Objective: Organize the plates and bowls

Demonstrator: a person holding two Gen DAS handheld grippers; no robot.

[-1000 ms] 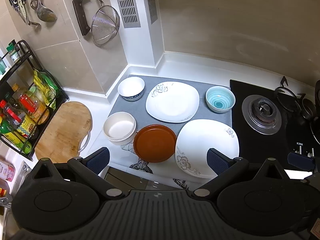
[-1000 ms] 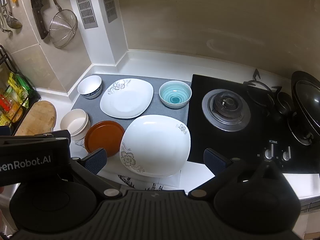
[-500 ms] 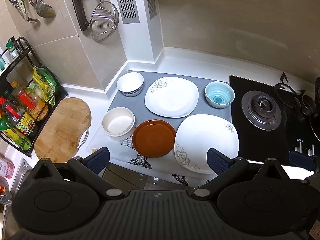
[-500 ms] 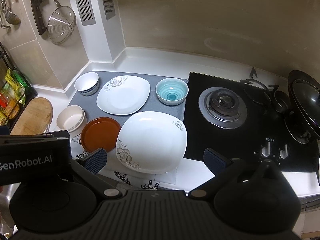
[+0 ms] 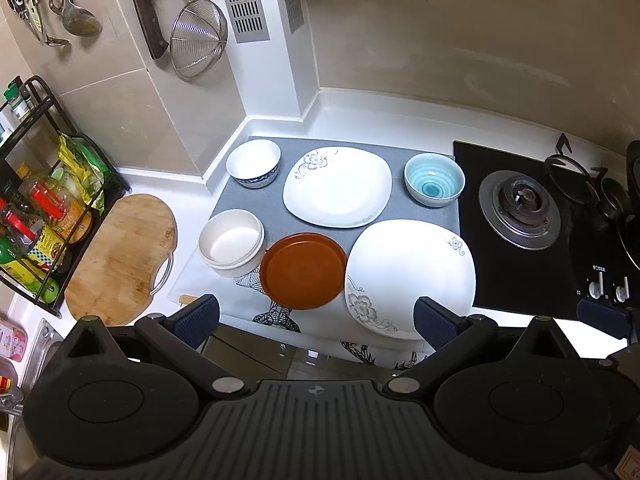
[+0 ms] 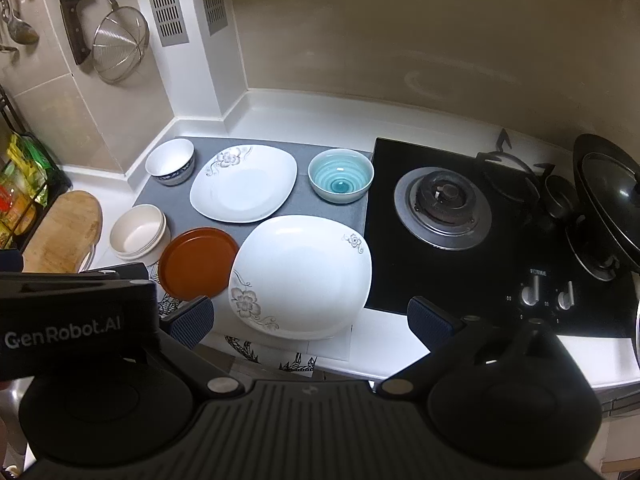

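Both grippers hover above a kitchen counter, the left gripper (image 5: pixel 316 314) and right gripper (image 6: pixel 310 314) each with fingers spread and empty. On the grey mat (image 5: pixel 400 216), left to right: cream bowl (image 5: pixel 231 242), white bowl (image 5: pixel 253 162), brown plate (image 5: pixel 303 270), far square plate (image 5: pixel 337 186), near square plate (image 5: pixel 410 278), blue bowl (image 5: pixel 434 179). The near plate overhangs the counter's front edge; a careless nudge could likely tip it off. A chopping board (image 5: pixel 120 256) lies left, a hob (image 5: pixel 520 204) right, utensils hang on the tiled wall.
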